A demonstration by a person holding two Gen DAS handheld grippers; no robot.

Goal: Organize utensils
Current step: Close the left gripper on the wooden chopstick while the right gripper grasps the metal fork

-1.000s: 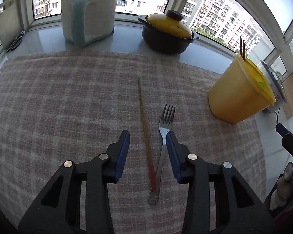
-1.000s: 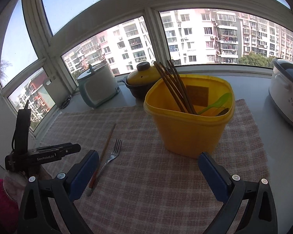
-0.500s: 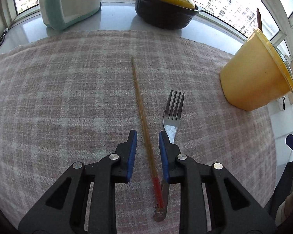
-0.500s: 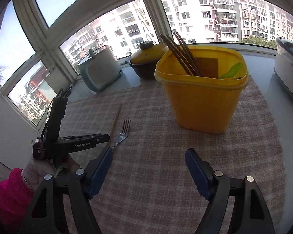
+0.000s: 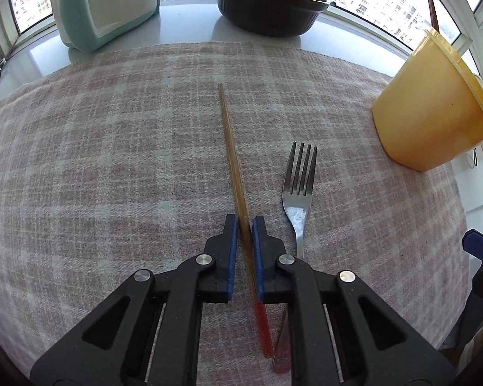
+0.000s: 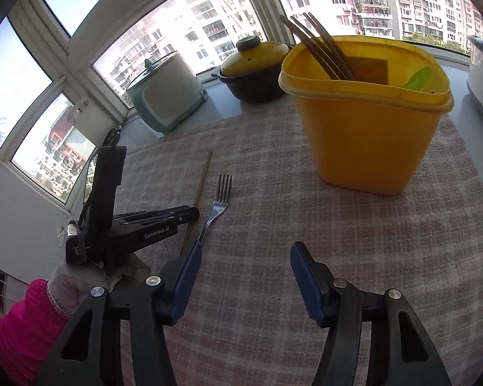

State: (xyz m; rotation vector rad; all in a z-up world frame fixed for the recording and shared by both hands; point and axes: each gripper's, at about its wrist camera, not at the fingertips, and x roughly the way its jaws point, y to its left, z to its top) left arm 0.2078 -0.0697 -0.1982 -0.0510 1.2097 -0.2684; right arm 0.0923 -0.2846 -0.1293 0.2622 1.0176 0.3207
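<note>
left wrist view: left gripper (image 5: 244, 225) is clamped on the chopstick (image 5: 230, 148) lying mid-cloth (image 5: 112, 160), fork (image 5: 298, 189) just beside it. right gripper (image 6: 244, 257), jaws closing on nothing, hangs near the yellow bin (image 6: 370, 135) by the cloth's far edge.

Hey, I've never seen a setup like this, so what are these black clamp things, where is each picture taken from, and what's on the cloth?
There is no robot here. A person holds a two-finger clamp in each hand, and each clamp carries a wide-angle camera looking along its fingers.

One picture looks out from the left gripper. Its blue pads are shut on a single chopstick that lies on the checked cloth. A metal fork lies just beside it.

The other picture looks out from the right gripper, whose jaws are closing with nothing between them. It also shows the left clamp from the side, in a gloved hand.

A yellow tub on the cloth already holds several chopsticks.
</note>
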